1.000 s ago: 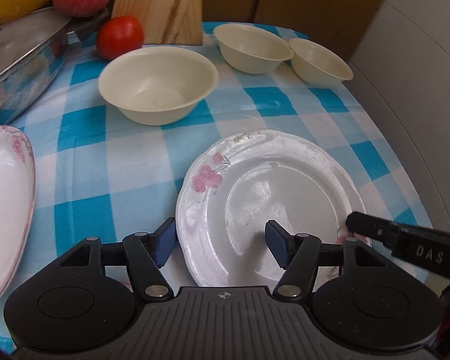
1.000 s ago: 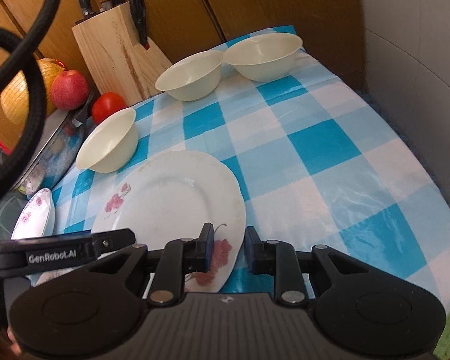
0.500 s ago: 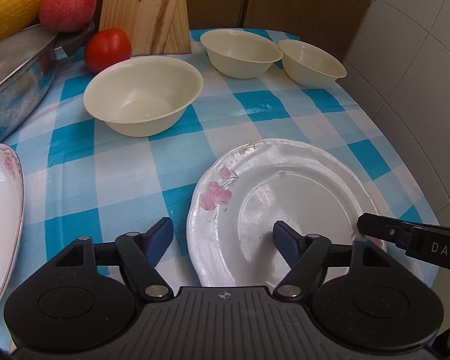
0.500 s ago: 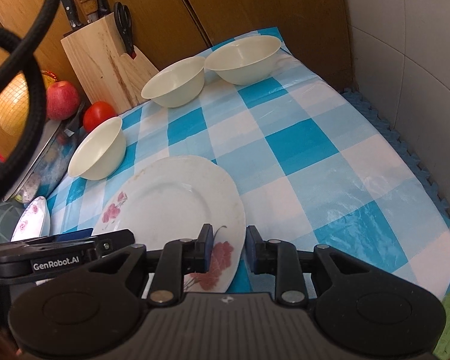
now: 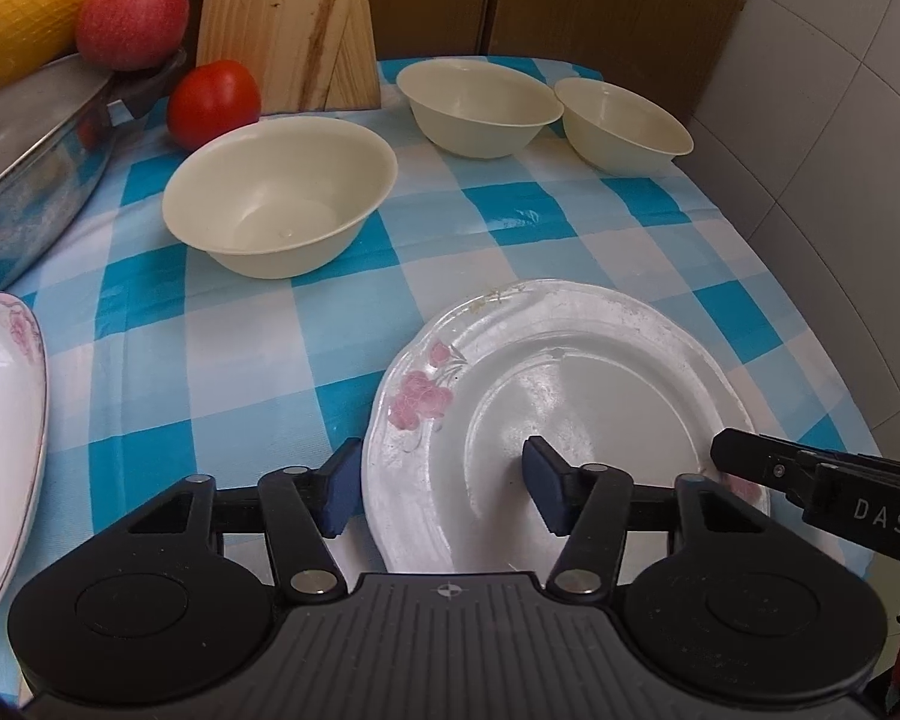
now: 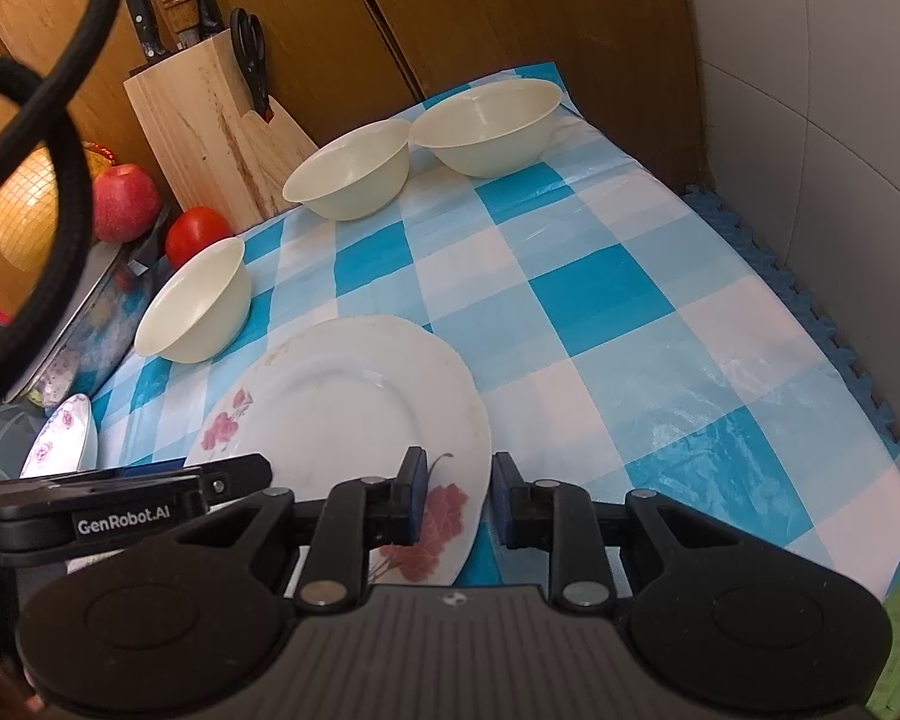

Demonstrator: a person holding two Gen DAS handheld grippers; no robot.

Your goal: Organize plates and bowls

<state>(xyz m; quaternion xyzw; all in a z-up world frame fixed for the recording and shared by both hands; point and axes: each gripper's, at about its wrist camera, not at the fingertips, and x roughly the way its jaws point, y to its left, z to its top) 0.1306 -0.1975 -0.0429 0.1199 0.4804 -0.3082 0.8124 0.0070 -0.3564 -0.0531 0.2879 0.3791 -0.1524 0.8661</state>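
Left gripper (image 5: 441, 489) jaws opened wide, then have just been closing around the flowered plate (image 5: 570, 414) rim, one pad either side, not yet pressing.

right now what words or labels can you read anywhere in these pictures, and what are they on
"DAS" in white letters on the black right gripper, where it shows at the edge of the left wrist view; the word runs out of the picture.
"GenRobot.AI" in white letters on the black left gripper, seen in the right wrist view.
The white round plate with pink flowers, the cream bowls and the wooden knife block carry no readable text.
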